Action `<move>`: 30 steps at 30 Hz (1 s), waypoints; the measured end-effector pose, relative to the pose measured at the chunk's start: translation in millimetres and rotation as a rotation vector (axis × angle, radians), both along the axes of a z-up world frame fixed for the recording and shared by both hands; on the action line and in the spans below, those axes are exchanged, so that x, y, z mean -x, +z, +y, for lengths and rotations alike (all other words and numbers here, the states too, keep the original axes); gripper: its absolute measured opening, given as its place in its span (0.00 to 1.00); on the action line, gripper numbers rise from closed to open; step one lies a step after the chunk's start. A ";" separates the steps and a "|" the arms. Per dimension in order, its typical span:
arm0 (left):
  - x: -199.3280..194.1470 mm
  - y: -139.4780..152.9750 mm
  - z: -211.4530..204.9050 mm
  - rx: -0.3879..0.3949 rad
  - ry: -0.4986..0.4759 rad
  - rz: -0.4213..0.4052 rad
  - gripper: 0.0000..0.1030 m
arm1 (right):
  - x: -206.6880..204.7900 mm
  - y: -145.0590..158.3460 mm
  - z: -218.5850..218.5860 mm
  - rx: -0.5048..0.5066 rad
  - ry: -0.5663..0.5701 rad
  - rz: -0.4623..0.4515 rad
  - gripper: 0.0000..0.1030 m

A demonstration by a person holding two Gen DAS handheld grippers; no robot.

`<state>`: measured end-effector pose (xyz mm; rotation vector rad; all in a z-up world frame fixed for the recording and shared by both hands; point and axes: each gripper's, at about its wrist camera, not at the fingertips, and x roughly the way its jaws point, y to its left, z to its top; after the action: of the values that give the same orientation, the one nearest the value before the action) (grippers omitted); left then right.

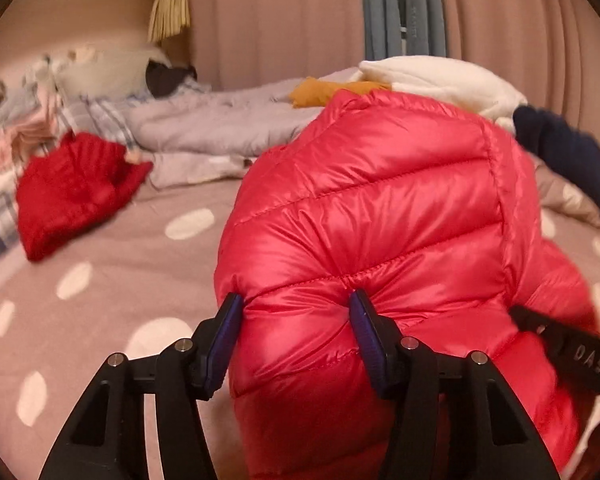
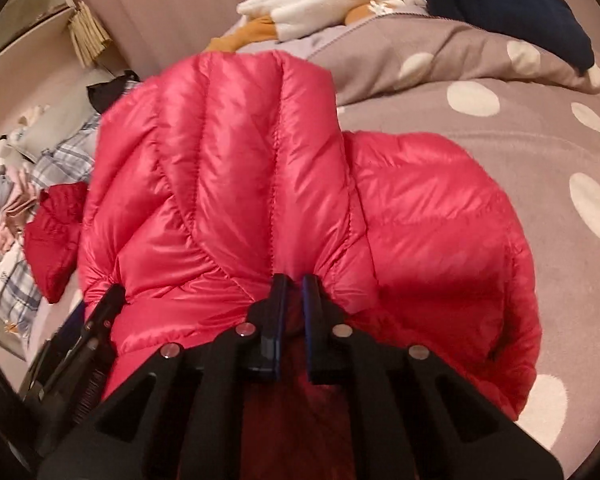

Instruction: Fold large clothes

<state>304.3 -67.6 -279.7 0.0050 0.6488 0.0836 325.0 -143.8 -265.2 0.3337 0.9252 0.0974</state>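
There is one red puffer jacket (image 1: 380,216), one red knitted garment (image 1: 72,196), one white fleece (image 1: 440,80), one navy garment (image 1: 568,152) and one mustard garment (image 1: 320,94). Two grippers show, left gripper (image 1: 296,308) and right gripper (image 2: 294,284), over one dotted bed (image 1: 100,280).

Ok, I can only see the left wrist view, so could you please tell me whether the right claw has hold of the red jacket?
Observer: Yes. The right claw is shut on a thin pinch of the red jacket, with its jaws almost touching.
Operator: Thank you. How does the jacket lie beyond that claw?
Observer: In the right wrist view, a quilted part rises ahead of the claw. Another part rests on the dotted bedcover to its right.
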 end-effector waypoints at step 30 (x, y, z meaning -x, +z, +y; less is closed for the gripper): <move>225.4 203.3 62.8 0.240 -0.068 -0.295 1.00 | 269.0 219.9 -48.0 0.244 -0.136 -0.350 0.99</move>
<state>78.9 -4.8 -76.5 -0.2131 0.3602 -0.0588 56.0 -191.8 -45.3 0.1452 0.5577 -0.0807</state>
